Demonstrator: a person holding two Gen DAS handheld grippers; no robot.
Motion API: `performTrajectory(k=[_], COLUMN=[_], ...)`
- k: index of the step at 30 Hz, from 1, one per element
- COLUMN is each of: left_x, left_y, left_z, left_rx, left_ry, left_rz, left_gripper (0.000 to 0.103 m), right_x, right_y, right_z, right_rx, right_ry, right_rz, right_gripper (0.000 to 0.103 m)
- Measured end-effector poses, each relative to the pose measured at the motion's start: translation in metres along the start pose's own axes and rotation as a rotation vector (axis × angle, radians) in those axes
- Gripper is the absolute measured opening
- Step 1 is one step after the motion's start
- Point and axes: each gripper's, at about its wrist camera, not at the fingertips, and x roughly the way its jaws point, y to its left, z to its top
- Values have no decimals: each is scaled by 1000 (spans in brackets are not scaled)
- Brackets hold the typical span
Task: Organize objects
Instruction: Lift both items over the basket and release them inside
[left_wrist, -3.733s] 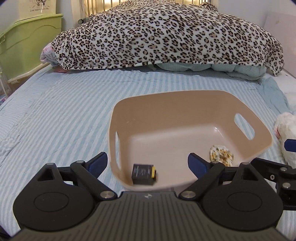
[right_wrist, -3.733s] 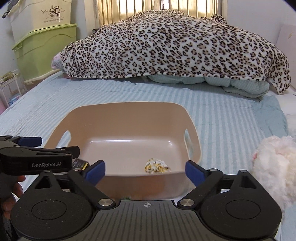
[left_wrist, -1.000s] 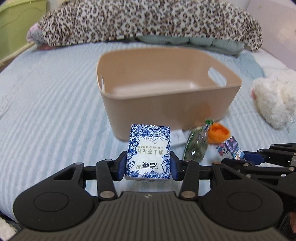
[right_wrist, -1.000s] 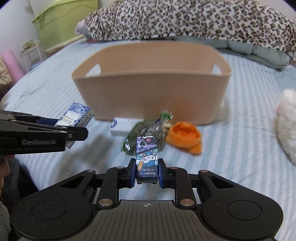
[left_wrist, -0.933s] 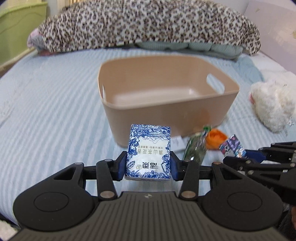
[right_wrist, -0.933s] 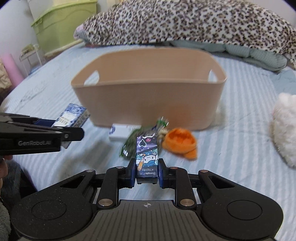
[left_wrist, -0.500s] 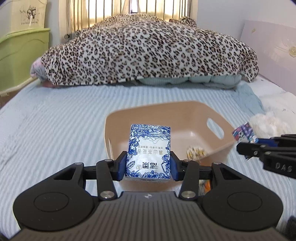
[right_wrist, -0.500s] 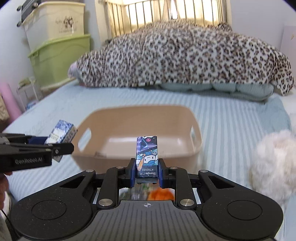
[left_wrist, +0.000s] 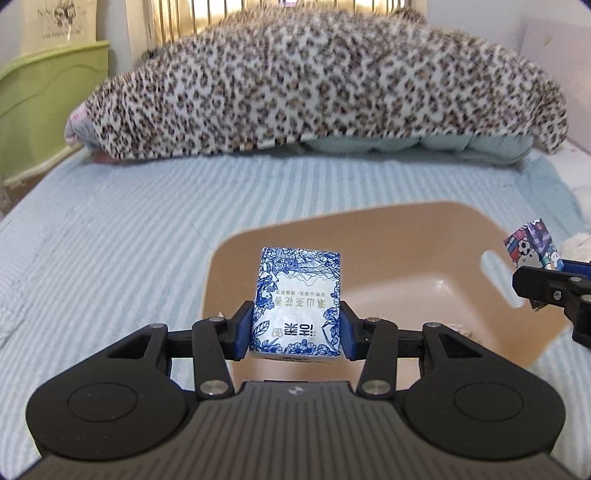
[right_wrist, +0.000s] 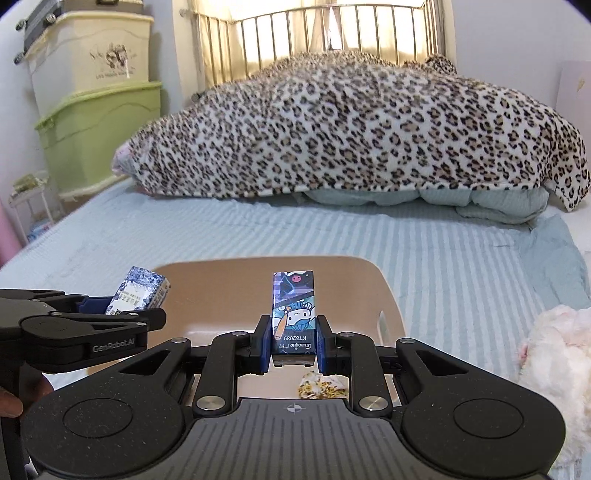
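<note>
Change: one second ago both tools were low over the bed, in front of the basin and among the loose things; now both are raised, with the basin's open top below and ahead. Judged: both picks done, drop-off pending.

Left tool (left_wrist: 297, 330): clamped on blue floral packet (left_wrist: 297, 303), held upright above the near-left rim.
Right tool (right_wrist: 293, 349): clamped on cartoon card box (right_wrist: 294, 309), upright, over the near edge of the basin.

Count, as visible:
- Beige basin (left_wrist: 424, 218): one, on the striped bed sheet (left_wrist: 110, 240), handle slots in its side walls.
- Packets in hand: two, one per tool.
- Yellow patterned bundle (right_wrist: 322, 386): one, lying on the basin floor near the right tool. Rest of the floor largely hidden by the tools.
- White plush toy (right_wrist: 554, 354): one, on the bed right of the basin, apart from it.
- Leopard blanket (right_wrist: 351, 136): one, heaped at the head of the bed.
- Storage bins (right_wrist: 96, 110): two stacked, cream over green, at left
</note>
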Motion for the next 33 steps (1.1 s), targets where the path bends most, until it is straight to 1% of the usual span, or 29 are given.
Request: performTrajectory(k=[3, 5, 7, 9, 10, 12, 13, 14, 15, 17, 19, 22, 26, 29, 33], left_x=[21, 36, 42, 41, 39, 34, 29, 23, 16, 1, -13, -36, -63, -76, -77], left_y=[0, 0, -3, -5, -4, -2, -1, -1, -1, -2, -4, -6, -9, -14, -22], left_z=[-4, -6, -9, -10, -11, -10, -10, -9, -9, -9, -10, -13, -24, -35, -54], left_rx=[3, 2, 42, 69, 67, 46, 37, 33, 28, 32, 44, 40, 22, 19, 27], left_ry=[51, 104, 105, 100, 104, 111, 110, 103, 86, 55, 40, 15, 9, 21, 62], left_rz=[9, -6, 34, 39, 32, 17, 17, 21, 25, 25, 22, 6, -22, -53, -80], left_gripper=[48, 48, 48, 48, 49, 51, 61, 75, 78, 88, 89, 89, 93, 94, 94], right_x=[22, 34, 45, 50, 50, 46, 42, 37, 31, 17, 2, -19, -44, -55, -57], right_y=[1, 3, 6, 8, 9, 12, 13, 13, 12, 8, 5, 0, -5, -9, -14], right_z=[-3, -7, -11, -14, -15, -18, -19, -20, -20, -22, -23, -26, -37, -49, -69], right_rx=[-8, -20, -31, -28, -25, -33, -40, -43, -40, -20, -12, -13, -34, -50, -71], right_ry=[43, 67, 85, 104, 106, 93, 88, 83, 79, 71, 59, 60, 79, 106, 161], right_rz=[-18, -35, -59, -56, -53, -50, -53, -52, -45, -40, -33, -29, -29, -29, -40], right_gripper=[21, 21, 21, 21, 34, 41, 49, 57, 60, 69, 75, 80, 89, 91, 91])
